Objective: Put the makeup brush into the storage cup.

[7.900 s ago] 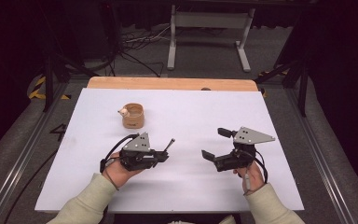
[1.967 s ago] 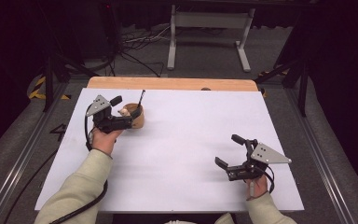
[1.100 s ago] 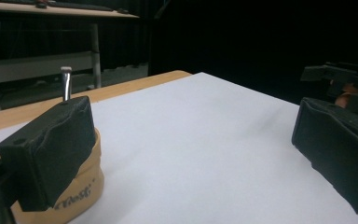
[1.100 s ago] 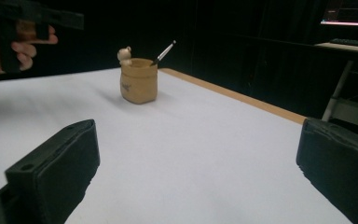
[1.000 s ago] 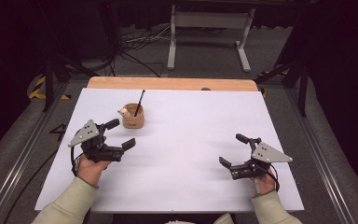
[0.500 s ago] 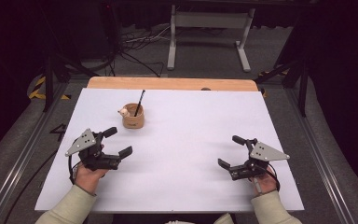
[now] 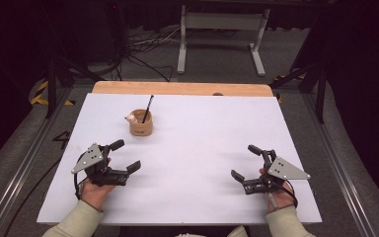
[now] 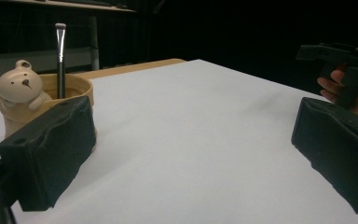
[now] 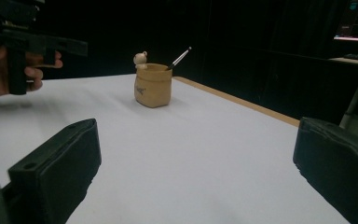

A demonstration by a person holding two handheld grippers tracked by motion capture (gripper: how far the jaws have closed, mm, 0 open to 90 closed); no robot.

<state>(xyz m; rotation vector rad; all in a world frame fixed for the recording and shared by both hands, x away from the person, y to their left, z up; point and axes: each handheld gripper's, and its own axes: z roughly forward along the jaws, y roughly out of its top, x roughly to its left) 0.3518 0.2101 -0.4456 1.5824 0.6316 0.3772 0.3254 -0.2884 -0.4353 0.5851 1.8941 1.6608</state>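
A tan cup (image 7: 141, 124) with a small bear figure (image 7: 131, 118) on its rim stands on the white table (image 7: 192, 148), left of centre and toward the back. A thin dark brush (image 7: 147, 108) stands tilted inside it. In the left gripper view the cup (image 8: 77, 95) and brush (image 8: 60, 58) rise just behind my left jaw. My left gripper (image 7: 125, 156) hovers open in front of the cup, holding nothing. My right gripper (image 7: 246, 162) is open too, near the front right. The right gripper view has the cup (image 9: 153, 85) far ahead.
A wooden strip (image 7: 182, 88) runs along the table's far edge. Beyond it stand a metal frame (image 7: 220, 34), cables on the floor and dark surroundings. Metal rails (image 7: 27, 153) flank both sides of the table. The other hand and its gripper (image 9: 21, 39) appear at upper left.
My left gripper carried the brush to the cup, left it standing inside, then drew back toward the front left, open. The right gripper has hardly moved.
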